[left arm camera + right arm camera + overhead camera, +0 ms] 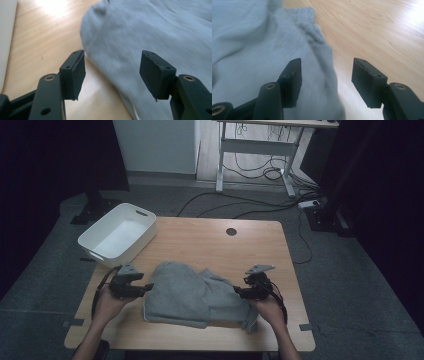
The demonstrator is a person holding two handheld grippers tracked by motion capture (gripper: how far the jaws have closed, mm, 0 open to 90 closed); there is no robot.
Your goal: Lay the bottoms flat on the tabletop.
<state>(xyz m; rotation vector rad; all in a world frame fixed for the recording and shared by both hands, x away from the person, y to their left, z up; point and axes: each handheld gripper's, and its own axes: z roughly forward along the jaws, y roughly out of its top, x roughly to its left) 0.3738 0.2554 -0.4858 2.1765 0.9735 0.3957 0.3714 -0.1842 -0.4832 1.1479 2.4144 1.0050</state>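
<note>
Grey folded fleece garment (192,295) is laid on the light wooden table (260,250), between both grippers. A fold seems finished; next, a fresh edge must be chosen and pinched. Left gripper (148,286) and right gripper (236,291) are held low at opposite sides — jaws apart, nothing gripped — pointed inward.

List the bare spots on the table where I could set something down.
Free: the far strip between the bin and the table's right edge, around the hole; the near-left corner. Crowded: the middle, under the grey cloth.
</note>
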